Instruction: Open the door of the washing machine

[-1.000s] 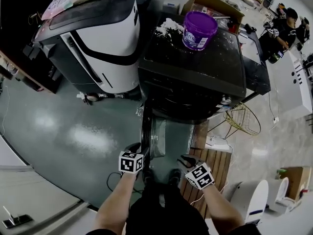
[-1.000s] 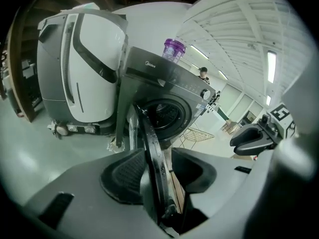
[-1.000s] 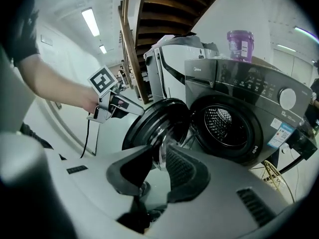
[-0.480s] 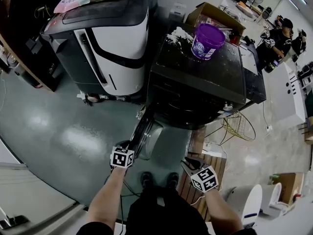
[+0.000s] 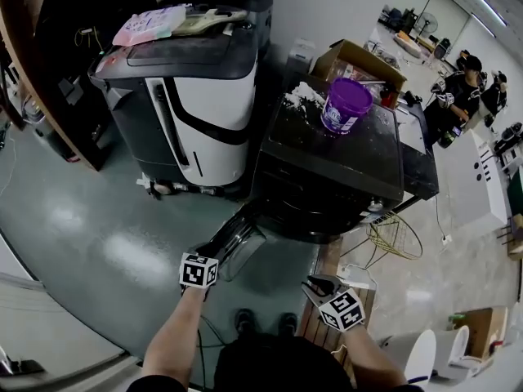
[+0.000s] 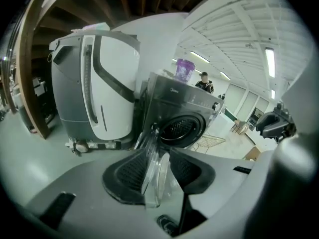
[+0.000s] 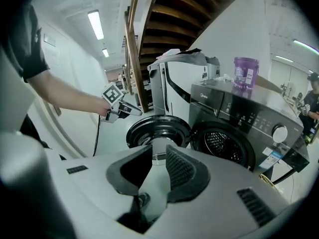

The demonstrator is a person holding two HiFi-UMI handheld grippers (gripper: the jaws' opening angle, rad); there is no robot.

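1. Got the rim of the door (image 5: 235, 242) pinched in the left tool (image 5: 214, 254). Clamped on the clear edge, after closing the jaws a touch more just now.
2. Big change from a second ago: went from nearly edge-on, sticking straight out of the black washing machine (image 5: 351, 166), to swung wide over to the left, well clear of the front.
3. Means basically job done, by the look of it. Drum opening (image 7: 222, 144) in plain sight from both tool views. Probably just needs letting go, or a bit more swing.
4. Keeping the right tool (image 5: 320, 284) out of it: jaws a little apart, nothing between them, hanging in the air just right of the door.
5. Hard to tell:
   - front of the machine from the head view, tucked under its own top
   - no sign of the latch or handle
   - print on the purple tub (image 5: 346, 104) up top, too small to read
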